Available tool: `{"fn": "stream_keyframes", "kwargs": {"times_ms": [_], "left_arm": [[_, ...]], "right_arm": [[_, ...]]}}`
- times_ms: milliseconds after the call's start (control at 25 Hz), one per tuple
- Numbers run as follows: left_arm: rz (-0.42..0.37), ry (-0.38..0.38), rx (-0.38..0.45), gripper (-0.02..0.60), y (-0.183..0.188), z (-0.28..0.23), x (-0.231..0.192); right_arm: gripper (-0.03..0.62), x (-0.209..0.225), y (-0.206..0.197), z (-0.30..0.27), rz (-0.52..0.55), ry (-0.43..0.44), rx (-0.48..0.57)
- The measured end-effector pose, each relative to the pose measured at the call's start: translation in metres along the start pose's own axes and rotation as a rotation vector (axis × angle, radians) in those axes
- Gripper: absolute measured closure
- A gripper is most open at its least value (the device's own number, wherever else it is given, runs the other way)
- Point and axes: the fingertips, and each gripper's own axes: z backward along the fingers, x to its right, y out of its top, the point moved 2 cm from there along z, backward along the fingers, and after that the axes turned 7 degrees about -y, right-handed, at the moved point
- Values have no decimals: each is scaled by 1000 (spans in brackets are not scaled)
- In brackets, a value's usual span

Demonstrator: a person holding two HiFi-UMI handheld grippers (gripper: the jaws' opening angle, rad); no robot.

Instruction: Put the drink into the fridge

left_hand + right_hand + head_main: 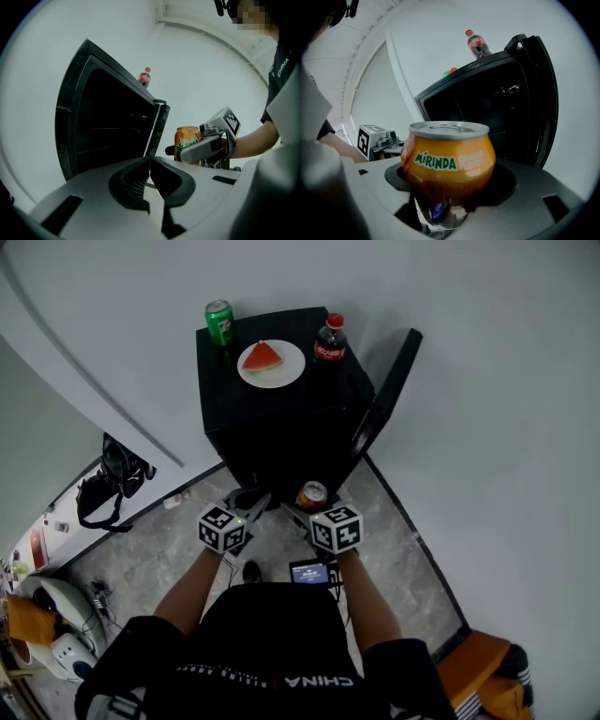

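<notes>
An orange Mirinda can (449, 152) stands upright between the jaws of my right gripper (450, 190), which is shut on it. From the head view, the can (311, 495) is just in front of the black mini fridge (281, 442), low down, with the right gripper (310, 504) behind it. The fridge door (389, 395) hangs open to the right, and the inside is dark. My left gripper (150, 163) is shut and holds nothing. It hovers beside the can (187, 138), left of it and facing the open fridge (108, 126).
On top of the fridge stand a green can (220, 322), a white plate (286, 376) with a watermelon slice, and a cola bottle (330, 339). White walls enclose the fridge behind and to the right. A black bag (112, 479) and a white appliance (56, 634) sit on the floor at left.
</notes>
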Motion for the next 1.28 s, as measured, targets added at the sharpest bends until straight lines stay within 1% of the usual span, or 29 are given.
{"fn": "stream_keyframes", "kwargs": {"times_ms": [160, 480, 840, 1080, 1280], "left_arm": [[16, 5, -9, 568, -9, 5, -5], [12, 8, -2, 568, -3, 4, -9], [30, 5, -7, 568, -6, -4, -6], [36, 12, -1, 568, -2, -15, -13], [52, 48, 1, 569, -14, -25, -25]], "right_arm": [[250, -2, -2, -3, 2, -3, -5], [250, 2, 4, -5, 5, -5, 0], [250, 12, -4, -7, 15, -1, -36], [250, 29, 0, -24, 43, -3, -61], [250, 46, 3, -52, 52, 7, -70]]}}
